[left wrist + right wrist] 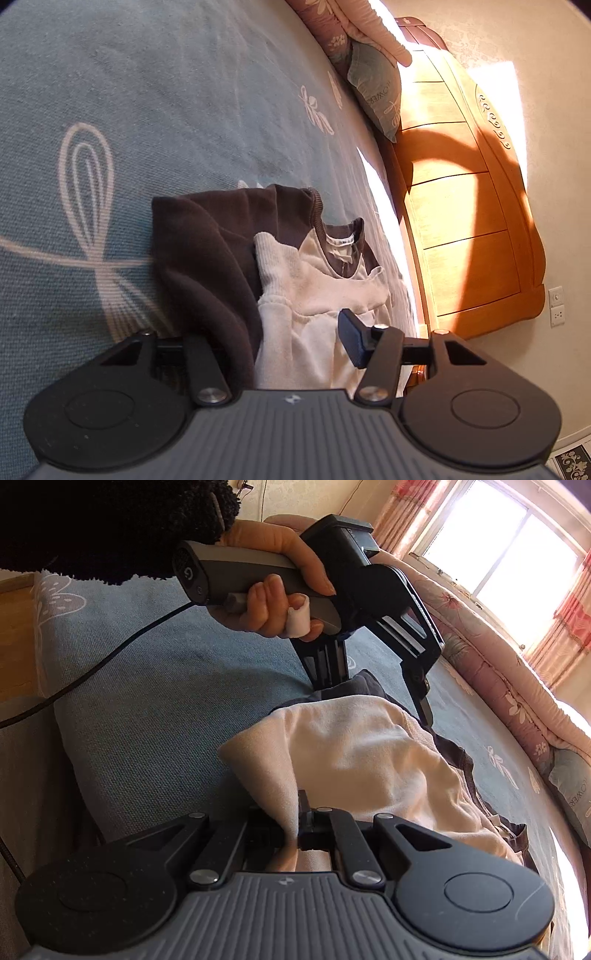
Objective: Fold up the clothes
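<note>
**Two grippers working one sweatshirt**

Two tools are meeting over the brown-and-cream sweatshirt (291,266), which is lying on the blue bedspread (155,110) at lower centre of both views. I am pinching a cream fold tight in my right gripper (295,830). My left gripper (384,686), in my left hand (273,587), is standing partly open astride the brown edge at the garment's far end; whether its pads are touching the cloth I cannot tell.
</note>
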Motion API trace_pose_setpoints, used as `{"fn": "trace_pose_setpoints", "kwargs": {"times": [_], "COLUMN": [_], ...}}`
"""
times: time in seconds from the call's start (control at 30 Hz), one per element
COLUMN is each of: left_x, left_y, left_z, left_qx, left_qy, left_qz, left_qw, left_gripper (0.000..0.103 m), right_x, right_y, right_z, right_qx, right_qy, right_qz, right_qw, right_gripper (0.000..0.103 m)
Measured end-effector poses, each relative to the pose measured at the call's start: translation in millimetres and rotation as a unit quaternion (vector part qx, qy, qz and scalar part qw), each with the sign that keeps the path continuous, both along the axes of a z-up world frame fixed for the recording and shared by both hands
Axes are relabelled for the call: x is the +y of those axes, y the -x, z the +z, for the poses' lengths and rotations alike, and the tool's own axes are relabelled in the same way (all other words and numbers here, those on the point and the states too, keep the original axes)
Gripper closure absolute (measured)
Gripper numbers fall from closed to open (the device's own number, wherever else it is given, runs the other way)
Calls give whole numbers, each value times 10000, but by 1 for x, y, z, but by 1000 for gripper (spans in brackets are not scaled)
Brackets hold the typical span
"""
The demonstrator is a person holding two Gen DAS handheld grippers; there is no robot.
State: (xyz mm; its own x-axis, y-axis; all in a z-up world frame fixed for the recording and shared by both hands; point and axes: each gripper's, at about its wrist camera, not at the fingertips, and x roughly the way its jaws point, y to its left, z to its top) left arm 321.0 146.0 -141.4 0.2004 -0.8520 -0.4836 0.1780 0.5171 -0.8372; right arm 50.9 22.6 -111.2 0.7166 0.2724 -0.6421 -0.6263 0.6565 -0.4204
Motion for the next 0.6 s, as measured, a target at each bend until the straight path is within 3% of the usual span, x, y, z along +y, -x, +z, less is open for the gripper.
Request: {"fn": "trace_pose_setpoints", "kwargs": {"times": [0.13,0.3,0.6], "left_x": [6,14,-4], "left_y": [8,12,20], "left_z": [-1,-15,4], "left_qx": [196,602,266], "left_qy": [-61,-108,-759], "left_qz": [-132,-24,213], "left_qw": [9997,9981,9965], "left_gripper": [55,82,84], "right_x": [1,-1,14], "right_y": [1,1,16], "right_z": [0,0,-3], "right_qx": [-13,1,-264], "right_qy": [-12,-82,299], "right_qz": [3,22,26], "right_qw": [10000,10000,9992], "right_gripper": [93,93,95]}}
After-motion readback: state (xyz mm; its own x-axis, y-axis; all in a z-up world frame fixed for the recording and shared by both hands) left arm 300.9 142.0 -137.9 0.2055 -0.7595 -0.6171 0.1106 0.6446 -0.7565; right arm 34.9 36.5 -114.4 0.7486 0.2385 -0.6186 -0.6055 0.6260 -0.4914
